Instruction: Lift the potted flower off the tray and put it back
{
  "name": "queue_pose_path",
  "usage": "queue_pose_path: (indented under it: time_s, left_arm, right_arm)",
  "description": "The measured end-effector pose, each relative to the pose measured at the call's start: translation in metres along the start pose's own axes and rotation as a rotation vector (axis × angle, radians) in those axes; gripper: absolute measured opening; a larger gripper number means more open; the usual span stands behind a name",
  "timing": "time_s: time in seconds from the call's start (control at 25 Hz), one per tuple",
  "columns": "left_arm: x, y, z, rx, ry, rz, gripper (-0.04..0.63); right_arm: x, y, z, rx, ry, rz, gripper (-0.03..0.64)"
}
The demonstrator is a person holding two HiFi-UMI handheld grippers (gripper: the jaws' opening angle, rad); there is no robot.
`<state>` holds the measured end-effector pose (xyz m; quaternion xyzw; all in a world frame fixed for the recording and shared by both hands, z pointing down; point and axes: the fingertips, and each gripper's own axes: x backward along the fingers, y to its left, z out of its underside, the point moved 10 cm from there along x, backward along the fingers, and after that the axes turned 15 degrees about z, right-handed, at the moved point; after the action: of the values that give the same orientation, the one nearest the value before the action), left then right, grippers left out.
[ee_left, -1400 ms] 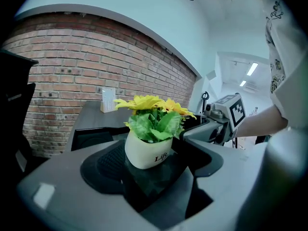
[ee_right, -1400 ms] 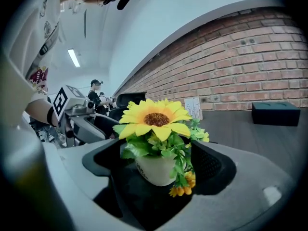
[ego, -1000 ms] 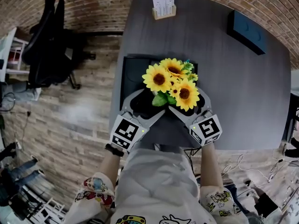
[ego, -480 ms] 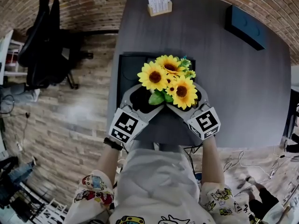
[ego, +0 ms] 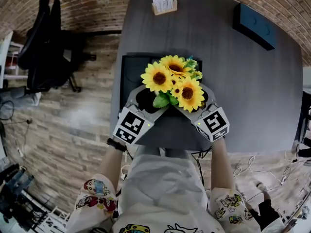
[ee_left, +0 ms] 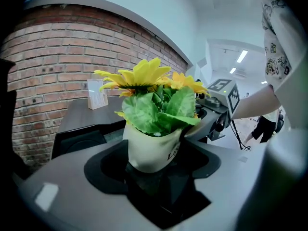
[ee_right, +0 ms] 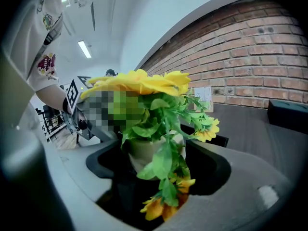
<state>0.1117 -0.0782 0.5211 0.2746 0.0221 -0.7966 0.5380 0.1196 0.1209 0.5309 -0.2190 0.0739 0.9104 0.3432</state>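
Observation:
A potted sunflower plant (ego: 172,81) in a cream pot (ee_left: 151,150) stands at the near end of a black tray (ego: 130,71) on the dark grey table (ego: 243,91). My left gripper (ego: 151,100) reaches in from the lower left and my right gripper (ego: 193,100) from the lower right, their tips meeting under the blooms. Both pairs of jaws have just been closing with the pot (ee_right: 142,150) between them. Dark gaps still show beside the pot in both gripper views, so both are open. The pot's base is hidden.
A card holder (ego: 164,4) stands at the table's far edge and a dark blue box (ego: 255,28) at the far right. A black office chair (ego: 46,47) stands left of the table. Cables (ego: 252,171) lie on the floor at the right.
Both grippers' jaws have drawn in a little around the pot. The hands stay roughly where they were, and the head view has shifted slightly.

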Motion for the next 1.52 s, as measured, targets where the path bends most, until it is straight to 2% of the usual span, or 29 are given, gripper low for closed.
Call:
queue_pose_path:
  time_s: [0.12,0.32,0.96,1.52]
  left_arm:
    - [0.0,0.001,0.001,0.001,0.0,-0.011,0.318]
    - [-0.001,0.001,0.002,0.002,-0.003,-0.016,0.311]
    - [0.002,-0.002,-0.001,0.008,-0.01,-0.018,0.31]
    - [0.018,-0.017,-0.032,-0.049,-0.058,-0.036,0.31]
  right_arm:
    - [-0.001,0.0,0.0,0.006,0.005,-0.003,0.382]
    - [-0.001,0.001,0.002,0.021,0.002,-0.01,0.36]
    - [0.003,0.002,-0.001,0.009,-0.016,-0.007,0.356]
    - [0.027,0.003,-0.033,0.048,-0.078,0.015,0.354]
